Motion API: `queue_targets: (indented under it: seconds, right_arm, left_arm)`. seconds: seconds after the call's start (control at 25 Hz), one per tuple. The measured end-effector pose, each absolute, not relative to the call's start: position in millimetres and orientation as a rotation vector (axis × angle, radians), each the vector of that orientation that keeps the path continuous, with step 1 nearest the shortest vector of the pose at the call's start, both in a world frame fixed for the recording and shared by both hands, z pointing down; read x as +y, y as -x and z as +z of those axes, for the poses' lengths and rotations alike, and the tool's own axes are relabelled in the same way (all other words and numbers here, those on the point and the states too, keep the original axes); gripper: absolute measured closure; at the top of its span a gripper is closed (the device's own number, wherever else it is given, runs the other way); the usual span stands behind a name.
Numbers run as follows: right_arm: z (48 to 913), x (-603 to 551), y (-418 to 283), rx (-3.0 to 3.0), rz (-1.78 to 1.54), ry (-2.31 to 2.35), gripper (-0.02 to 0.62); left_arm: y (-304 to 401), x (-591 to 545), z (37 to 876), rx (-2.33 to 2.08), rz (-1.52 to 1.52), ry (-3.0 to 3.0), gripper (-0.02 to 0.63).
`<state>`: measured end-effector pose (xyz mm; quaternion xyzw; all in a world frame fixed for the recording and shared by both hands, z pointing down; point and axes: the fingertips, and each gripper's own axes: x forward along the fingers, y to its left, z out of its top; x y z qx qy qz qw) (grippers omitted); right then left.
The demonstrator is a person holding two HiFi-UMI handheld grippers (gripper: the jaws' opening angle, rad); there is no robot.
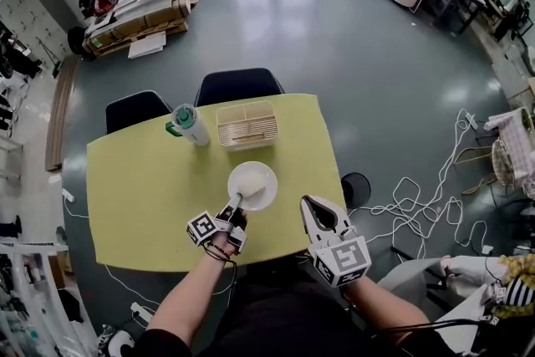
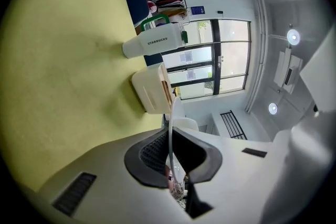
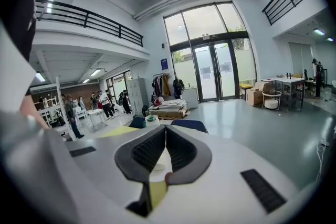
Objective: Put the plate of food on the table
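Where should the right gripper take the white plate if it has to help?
The thin rim at its near right edge, approached low from the person's side: the plate is level, and the left gripper pinches the near left rim.

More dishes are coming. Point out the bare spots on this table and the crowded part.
Biggest bare patch: left part of the table, between its edge, the cup and the plate. A narrower strip lies right of the box and plate. Crowded: back middle with cup and box, the plate before them in the left gripper.
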<state>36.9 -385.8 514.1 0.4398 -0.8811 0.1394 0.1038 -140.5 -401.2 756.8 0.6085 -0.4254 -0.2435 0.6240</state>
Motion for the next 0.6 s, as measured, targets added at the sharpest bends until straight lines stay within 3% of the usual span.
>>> queue_targets:
  seconds: [0.6]
  right_arm:
    - [534,-394,-45,-2.58,0.445,-1.3,0.583]
  left_arm:
    - [123,-441,881,-1.04,-0.468,-1.26,0.586]
